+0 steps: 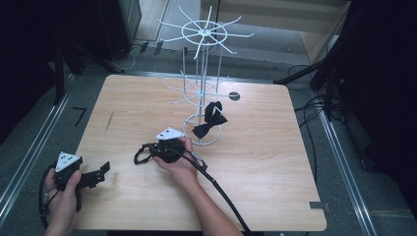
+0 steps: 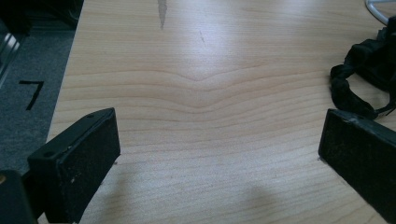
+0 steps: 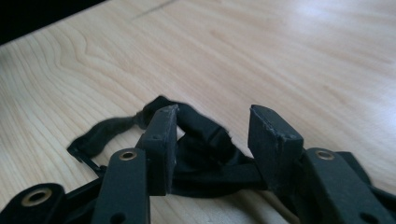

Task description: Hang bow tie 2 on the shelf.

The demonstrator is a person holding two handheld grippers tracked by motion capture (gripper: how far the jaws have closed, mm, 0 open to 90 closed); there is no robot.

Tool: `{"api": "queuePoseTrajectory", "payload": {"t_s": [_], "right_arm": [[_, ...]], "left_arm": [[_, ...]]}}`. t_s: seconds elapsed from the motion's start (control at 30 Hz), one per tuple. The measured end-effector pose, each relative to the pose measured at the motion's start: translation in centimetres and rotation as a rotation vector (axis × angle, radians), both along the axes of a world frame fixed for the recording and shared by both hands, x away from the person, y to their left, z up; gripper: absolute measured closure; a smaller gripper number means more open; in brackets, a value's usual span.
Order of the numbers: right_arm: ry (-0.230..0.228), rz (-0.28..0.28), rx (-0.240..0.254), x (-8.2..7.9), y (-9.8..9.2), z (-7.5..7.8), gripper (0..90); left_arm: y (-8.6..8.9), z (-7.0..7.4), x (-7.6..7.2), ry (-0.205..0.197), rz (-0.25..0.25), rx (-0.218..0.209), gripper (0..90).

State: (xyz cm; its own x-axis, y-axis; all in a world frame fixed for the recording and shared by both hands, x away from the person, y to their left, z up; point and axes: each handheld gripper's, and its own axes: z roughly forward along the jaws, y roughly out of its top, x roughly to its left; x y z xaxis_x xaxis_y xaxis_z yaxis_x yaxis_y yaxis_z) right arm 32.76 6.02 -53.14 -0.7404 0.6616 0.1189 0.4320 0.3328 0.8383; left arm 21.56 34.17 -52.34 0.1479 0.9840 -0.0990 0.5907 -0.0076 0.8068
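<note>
Currently the work in hand appears to be hanging black bow ties on the white wire rack (image 1: 202,73) at the far middle of the surface (image 1: 275,162). One bow tie (image 1: 210,120) already hangs from a lower arm of the rack, just above its ring base; that part looks done. A second bow tie (image 3: 201,140) lies on the surface near the middle, its strap (image 1: 141,155) looped out to one side. The right tool (image 3: 212,135) is lowered over it with jaws partly spread on either side of the fabric, which bulges up between them; the jaws are not yet closed, so the grasp is judged incomplete. Lifting and hanging remain. The left tool (image 2: 217,154) is held near the surface's near left corner, jaws wide apart with nothing between them; the second bow tie's strap shows at the right edge of its view.

Writing: a black mark resembling a "7" (image 2: 31,93) on the grey floor beside the surface. No brand or label is legible.
</note>
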Motion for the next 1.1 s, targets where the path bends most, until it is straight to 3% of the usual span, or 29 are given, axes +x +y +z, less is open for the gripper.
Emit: {"api": "queuePoseTrajectory", "payload": {"t_s": [0.13,0.27,0.37,0.4,0.63,0.83,1.1], "right_arm": [[0.026,0.015,-0.024,0.2,0.3,-0.5,59.6],[0.043,0.031,-0.030,0.3,0.5,-0.5,76.1],[0.061,0.027,-0.039,0.2,0.3,-0.4,80.4],[0.063,0.025,-0.048,0.0,0.2,-0.3,86.0],[0.050,0.011,-0.064,-0.9,-0.3,-0.1,87.7],[0.016,-0.003,-0.014,-2.0,-1.4,0.7,87.9],[-0.023,-0.020,0.040,-3.3,-3.2,2.8,87.9]], "left_arm": [[0.0,0.0,0.0,0.000,0.000,0.000,0.0],[0.0,0.0,0.0,0.002,-0.001,0.000,0.0],[0.0,0.0,0.0,0.000,-0.001,0.000,0.0],[0.0,0.0,0.0,-0.003,0.001,0.001,0.0],[0.0,0.0,0.0,0.001,-0.002,0.001,0.0],[0.0,0.0,0.0,0.003,-0.001,0.002,0.0],[0.0,0.0,0.0,0.002,0.000,0.003,0.0]]}}
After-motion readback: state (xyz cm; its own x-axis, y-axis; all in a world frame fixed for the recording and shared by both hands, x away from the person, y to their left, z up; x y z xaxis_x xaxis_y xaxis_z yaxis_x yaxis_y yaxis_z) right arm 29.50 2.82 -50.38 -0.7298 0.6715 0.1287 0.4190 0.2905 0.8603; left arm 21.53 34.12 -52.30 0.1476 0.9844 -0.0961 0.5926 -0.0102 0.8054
